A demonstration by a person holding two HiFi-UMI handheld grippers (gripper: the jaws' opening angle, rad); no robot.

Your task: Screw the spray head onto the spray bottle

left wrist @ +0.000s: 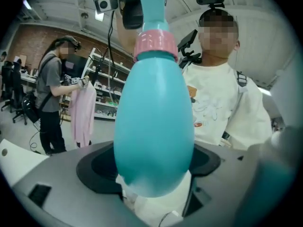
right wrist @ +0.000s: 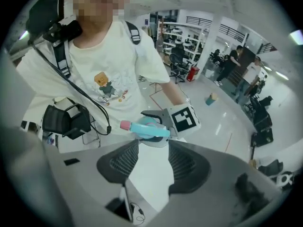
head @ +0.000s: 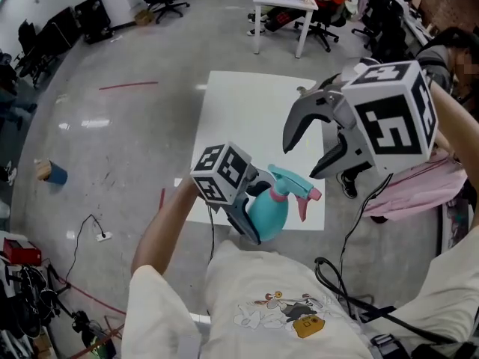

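Above the surface (head: 247, 103), bottle (head: 271, 212): held clear of the white top, its wide lower body clamped in the left claw (head: 253, 219).
Right claw (head: 303, 161): wide, empty, raised apart from the bottle.
Head (head: 290, 184): sits on the neck; how tight, I cannot tell.
Risk: the smooth round body may spin or slip in the grip when the collar (left wrist: 152, 44) is turned; a crooked collar could cross-thread.
Materials: glossy teal plastic, pear-shaped body; pink collar and trigger (head: 304, 204); dark mesh-textured pads (right wrist: 120, 163).
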